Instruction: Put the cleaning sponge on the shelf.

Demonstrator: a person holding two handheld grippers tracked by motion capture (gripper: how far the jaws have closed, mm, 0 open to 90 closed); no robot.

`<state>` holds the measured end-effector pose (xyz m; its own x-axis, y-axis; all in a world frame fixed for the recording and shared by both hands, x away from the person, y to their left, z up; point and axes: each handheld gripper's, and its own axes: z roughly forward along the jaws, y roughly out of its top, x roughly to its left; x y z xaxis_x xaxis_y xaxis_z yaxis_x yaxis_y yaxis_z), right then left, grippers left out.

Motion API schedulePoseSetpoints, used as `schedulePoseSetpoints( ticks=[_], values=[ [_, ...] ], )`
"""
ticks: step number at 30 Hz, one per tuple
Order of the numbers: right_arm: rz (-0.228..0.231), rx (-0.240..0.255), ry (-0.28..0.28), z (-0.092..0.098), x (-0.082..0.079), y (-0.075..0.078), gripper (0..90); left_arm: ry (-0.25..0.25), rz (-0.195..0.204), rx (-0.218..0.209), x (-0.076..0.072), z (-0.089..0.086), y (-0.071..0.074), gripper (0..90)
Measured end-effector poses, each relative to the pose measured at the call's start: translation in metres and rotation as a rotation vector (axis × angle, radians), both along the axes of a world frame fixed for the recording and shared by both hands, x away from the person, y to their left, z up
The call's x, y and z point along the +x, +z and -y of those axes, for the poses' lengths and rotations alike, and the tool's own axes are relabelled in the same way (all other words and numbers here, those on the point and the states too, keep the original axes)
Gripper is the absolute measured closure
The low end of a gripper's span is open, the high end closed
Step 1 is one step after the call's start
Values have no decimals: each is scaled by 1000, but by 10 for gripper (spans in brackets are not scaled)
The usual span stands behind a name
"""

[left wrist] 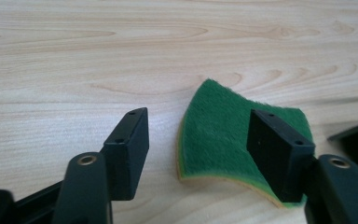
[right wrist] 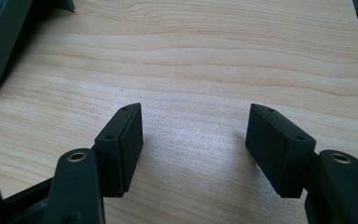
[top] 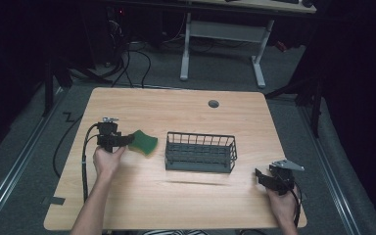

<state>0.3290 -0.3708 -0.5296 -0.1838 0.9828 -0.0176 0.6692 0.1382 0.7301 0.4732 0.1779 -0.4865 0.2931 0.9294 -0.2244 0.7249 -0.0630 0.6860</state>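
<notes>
Approach step on green sponge (left wrist: 223, 135), lying flat on table (top: 186, 205) just left of wire basket (top: 200, 152). Left gripper (left wrist: 200, 144) at sponge, jaws apart and not clamped: one pad over sponge's right part, other on bare wood beside it (no squeeze visible). Right gripper (right wrist: 196, 144) released, nothing between jaws, parked near table's right front corner. Next, probably: shift left gripper sideways to straddle sponge, then close; soft foam, so expect compression before firm hold. Basket looks like likely drop target.

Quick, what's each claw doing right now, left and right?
Left claw: open, jaws around the green scouring sponge, not clamped on it.
Right claw: open, nothing between its jaws.
</notes>
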Motion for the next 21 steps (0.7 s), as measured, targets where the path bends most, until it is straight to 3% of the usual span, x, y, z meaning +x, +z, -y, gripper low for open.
schedulePoseSetpoints(
  ticks=[10,21],
  values=[
    [-3,0,-8,-1,0,0,365,3,-16,3,11,-1,-16,552],
    [-4,-1,-11,-1,-1,0,364,-23,-22,-28,14,-1,-20,670]
  ],
)
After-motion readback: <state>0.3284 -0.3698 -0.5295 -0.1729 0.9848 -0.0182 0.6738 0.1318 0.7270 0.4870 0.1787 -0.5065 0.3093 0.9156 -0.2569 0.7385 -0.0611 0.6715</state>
